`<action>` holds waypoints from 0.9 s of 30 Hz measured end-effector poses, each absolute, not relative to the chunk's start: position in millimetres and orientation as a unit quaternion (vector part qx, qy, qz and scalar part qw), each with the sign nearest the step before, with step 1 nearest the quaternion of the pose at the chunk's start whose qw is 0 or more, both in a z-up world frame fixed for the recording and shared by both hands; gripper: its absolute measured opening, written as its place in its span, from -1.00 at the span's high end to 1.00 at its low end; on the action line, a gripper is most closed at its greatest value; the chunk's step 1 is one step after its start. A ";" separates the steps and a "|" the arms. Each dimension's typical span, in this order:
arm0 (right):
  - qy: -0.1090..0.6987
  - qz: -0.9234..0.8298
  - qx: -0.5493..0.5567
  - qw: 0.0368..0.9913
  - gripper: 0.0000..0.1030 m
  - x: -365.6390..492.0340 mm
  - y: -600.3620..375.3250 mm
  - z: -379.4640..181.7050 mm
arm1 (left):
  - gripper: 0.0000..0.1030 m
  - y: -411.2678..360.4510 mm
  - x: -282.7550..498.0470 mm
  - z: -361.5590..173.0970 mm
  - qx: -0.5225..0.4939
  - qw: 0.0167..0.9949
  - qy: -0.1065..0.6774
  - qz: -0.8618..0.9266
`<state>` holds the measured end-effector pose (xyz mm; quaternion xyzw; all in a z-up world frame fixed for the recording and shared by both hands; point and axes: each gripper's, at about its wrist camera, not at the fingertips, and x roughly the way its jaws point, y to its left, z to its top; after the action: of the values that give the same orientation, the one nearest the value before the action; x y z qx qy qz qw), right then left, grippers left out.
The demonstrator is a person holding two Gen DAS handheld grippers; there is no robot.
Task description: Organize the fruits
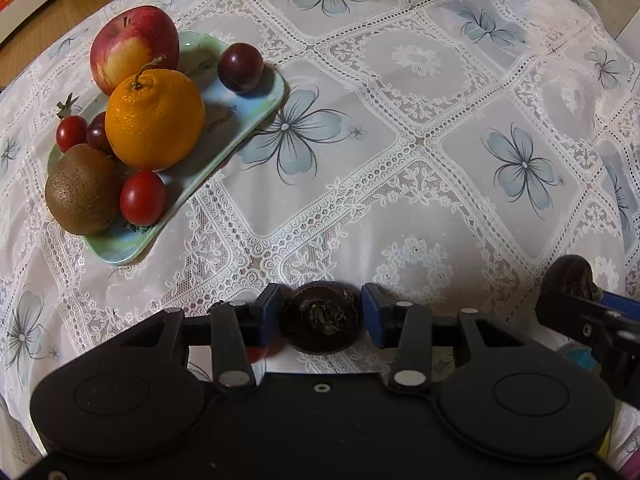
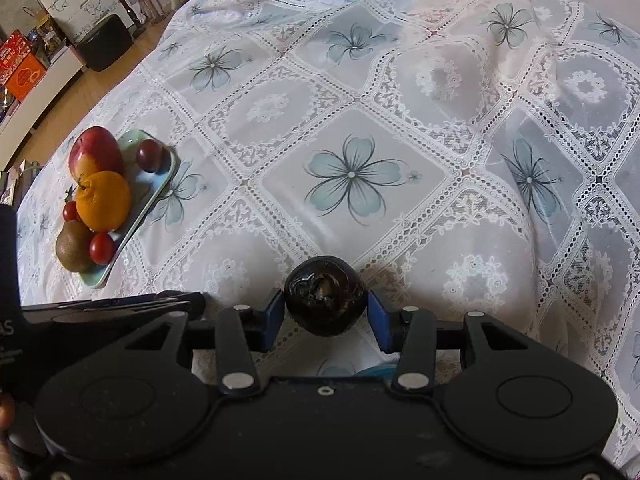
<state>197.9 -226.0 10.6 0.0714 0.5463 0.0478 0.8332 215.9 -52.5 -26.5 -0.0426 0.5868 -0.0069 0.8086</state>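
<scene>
My left gripper (image 1: 321,312) is shut on a dark brown water chestnut (image 1: 321,322) low over the lace tablecloth. My right gripper (image 2: 326,306) is shut on a second dark water chestnut (image 2: 325,295); this one also shows at the right edge of the left wrist view (image 1: 570,274). A pale green tray (image 1: 260,98) lies to the far left and carries a red apple (image 1: 134,46), an orange (image 1: 154,120), a kiwi (image 1: 82,188), a dark plum (image 1: 240,67) and small red tomatoes (image 1: 142,198). The tray also shows in the right wrist view (image 2: 160,184).
A white lace tablecloth with blue flowers (image 2: 352,176) covers the table. A red fruit (image 1: 256,354) peeks out under my left gripper's left finger. Beyond the table's far-left edge are wooden floor, a black stool (image 2: 105,42) and shelves with boxes (image 2: 20,68).
</scene>
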 end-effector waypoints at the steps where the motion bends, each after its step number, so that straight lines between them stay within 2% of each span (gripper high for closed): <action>1: 0.546 0.049 0.071 0.833 0.07 197.0 -225.4 11.2 | 0.01 -52.3 215.5 -26.1 -0.045 0.809 0.586 -0.006; 8: 0.545 0.050 0.073 0.834 0.07 189.2 -224.4 16.4 | 0.02 -53.0 208.7 -12.9 -0.056 0.805 0.590 -0.003; 15: 0.542 0.045 0.077 0.836 0.07 173.4 -229.7 34.3 | 0.01 -55.7 187.3 27.8 -0.064 0.809 0.584 0.003; 27: 0.560 0.031 0.076 0.824 0.07 121.2 -238.2 70.0 | 0.01 -60.3 109.9 72.8 -0.057 0.817 0.573 0.023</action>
<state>121.2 -238.2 70.0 0.0761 0.5600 0.0309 0.8244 109.9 -60.3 72.8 -0.0572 0.5732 0.0228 0.8171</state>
